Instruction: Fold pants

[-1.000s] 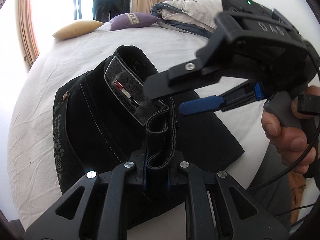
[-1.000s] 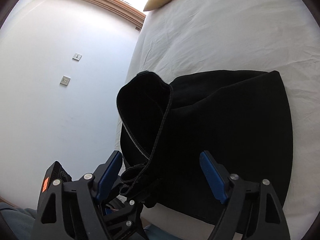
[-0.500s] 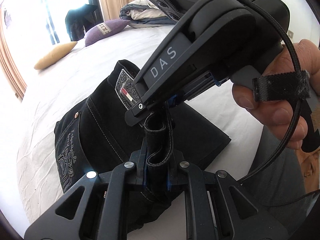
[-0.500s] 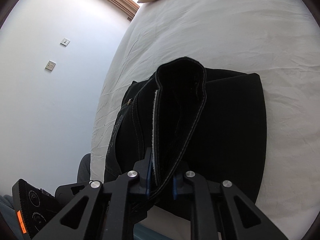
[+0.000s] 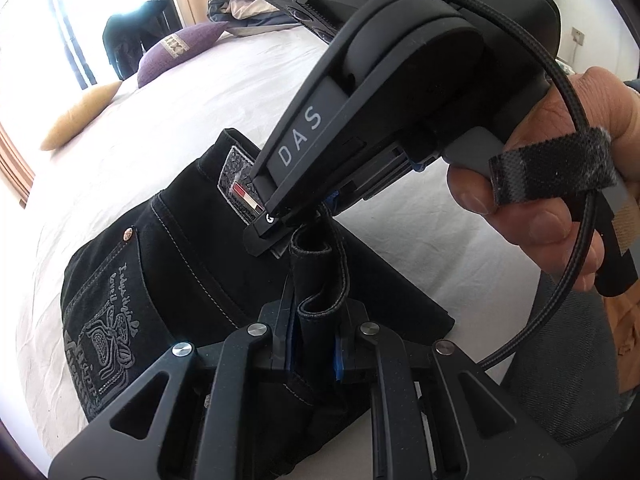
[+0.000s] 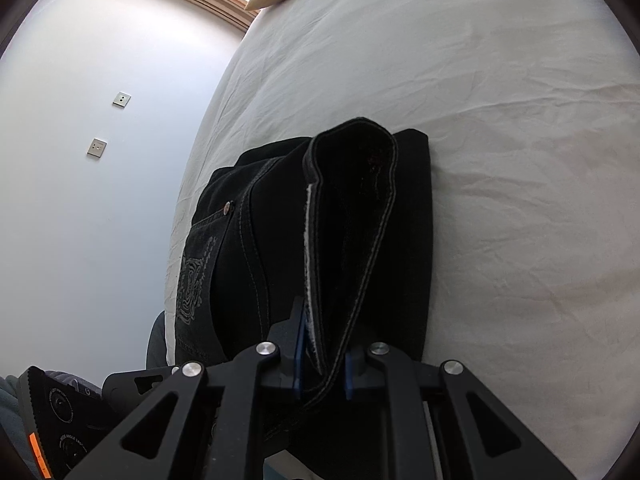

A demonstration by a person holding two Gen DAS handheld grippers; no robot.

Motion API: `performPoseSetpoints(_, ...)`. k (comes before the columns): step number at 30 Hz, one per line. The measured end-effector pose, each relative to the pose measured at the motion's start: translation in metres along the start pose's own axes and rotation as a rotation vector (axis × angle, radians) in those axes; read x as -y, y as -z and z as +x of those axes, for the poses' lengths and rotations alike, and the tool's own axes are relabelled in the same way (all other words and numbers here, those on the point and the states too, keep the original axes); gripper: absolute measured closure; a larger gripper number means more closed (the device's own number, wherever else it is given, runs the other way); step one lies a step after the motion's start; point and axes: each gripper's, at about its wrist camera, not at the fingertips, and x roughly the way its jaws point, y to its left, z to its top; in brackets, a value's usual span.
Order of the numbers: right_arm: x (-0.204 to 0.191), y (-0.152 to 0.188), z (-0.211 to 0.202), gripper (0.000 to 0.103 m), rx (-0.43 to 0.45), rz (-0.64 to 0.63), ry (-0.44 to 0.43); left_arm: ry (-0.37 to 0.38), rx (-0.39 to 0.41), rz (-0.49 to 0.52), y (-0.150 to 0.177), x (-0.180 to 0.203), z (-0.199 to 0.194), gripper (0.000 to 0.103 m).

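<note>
From the left wrist camera, the black denim pants [image 5: 192, 272] lie in the middle and lower left of the frame on the white-sheeted bed [image 5: 168, 128], already gathered into a compact, layered bundle with the embroidered back pocket [image 5: 108, 320] facing up at lower left. The left claw [image 5: 312, 346], bottom centre, is clamped on a thick roll of the waistband, blue pads pressing the denim from both sides. Just above it, the right claw [image 5: 316, 216] comes in from the upper right, held by the person's right hand [image 5: 560, 184]; its tip meets the same band of cloth near the woven brand patch [image 5: 240, 188], though this view hides how its fingers stand. A mustard-yellow cushion [image 5: 76, 120] and a purple cushion [image 5: 176, 52] sit at upper left, with a heap of grey and cream bedding [image 5: 248, 4] along the top.

From the right wrist camera, the pants [image 6: 360, 240] fill the centre, running from the bottom edge up toward mid-frame, the bed [image 6: 500, 140] spreading to the right. The right claw [image 6: 322, 368] at bottom centre is closed on the standing waistband edge, which rises as a loop above the flat layers beneath. Two wall sockets [image 6: 108, 124] show at left.

My reading: the legs appear already folded under, so most of the work is done. What remains is laying this lifted waistband portion down over the stack and letting go.
</note>
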Motion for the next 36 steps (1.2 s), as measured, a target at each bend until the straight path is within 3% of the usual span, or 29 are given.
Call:
performPoseSetpoints(2,0.004,0.0,0.008,0.087,0.0,0.013,-0.01,0.011,-0.012,-0.006,0.001,0.004,0.01,0.087)
performPoseSetpoints(5,0.015,0.002,0.009,0.086,0.017,0.041,-0.041,0.045,-0.005,-0.021,0.002,0.006,0.016,0.073)
performPoseSetpoints(7,0.016,0.002,0.008,0.086,0.021,0.037,-0.048,0.091,0.012,-0.031,0.004,0.006,0.018,0.049)
performPoseSetpoints(13,0.029,0.008,-0.012,0.077,0.024,0.061,-0.054,0.252,0.009,-0.11,0.007,-0.021,-0.012,0.037)
performPoseSetpoints(17,0.021,0.013,-0.036,0.048,0.074,0.042,0.023,0.235,0.095,-0.226,0.022,-0.072,-0.053,0.029)
performPoseSetpoints(18,0.023,0.013,-0.041,0.037,0.09,0.057,0.039,0.218,0.114,-0.265,0.027,-0.087,-0.059,0.023)
performPoseSetpoints(20,0.028,0.011,-0.048,0.031,0.11,0.099,0.045,0.178,0.118,-0.333,0.035,-0.114,-0.059,0.02)
performPoseSetpoints(22,0.026,0.007,-0.056,0.031,0.146,0.111,0.063,0.159,0.097,-0.402,0.035,-0.135,-0.054,0.02)
performPoseSetpoints(24,0.011,0.004,-0.061,0.032,0.168,0.085,-0.007,0.169,0.119,-0.466,0.039,-0.157,-0.054,0.02)
performPoseSetpoints(29,-0.022,0.01,-0.04,0.033,0.156,0.041,-0.208,0.197,0.166,-0.482,0.034,-0.188,-0.045,0.02)
performPoseSetpoints(32,-0.004,0.027,-0.017,0.033,0.111,0.103,-0.198,0.204,0.109,-0.48,0.041,-0.185,-0.023,0.02)
performPoseSetpoints(34,0.02,0.043,-0.003,0.044,0.075,0.163,-0.222,0.207,0.082,-0.474,0.053,-0.178,-0.011,0.02)
performPoseSetpoints(36,0.034,0.055,-0.007,0.066,0.102,0.184,-0.25,0.185,0.086,-0.427,0.06,-0.165,-0.005,0.021)
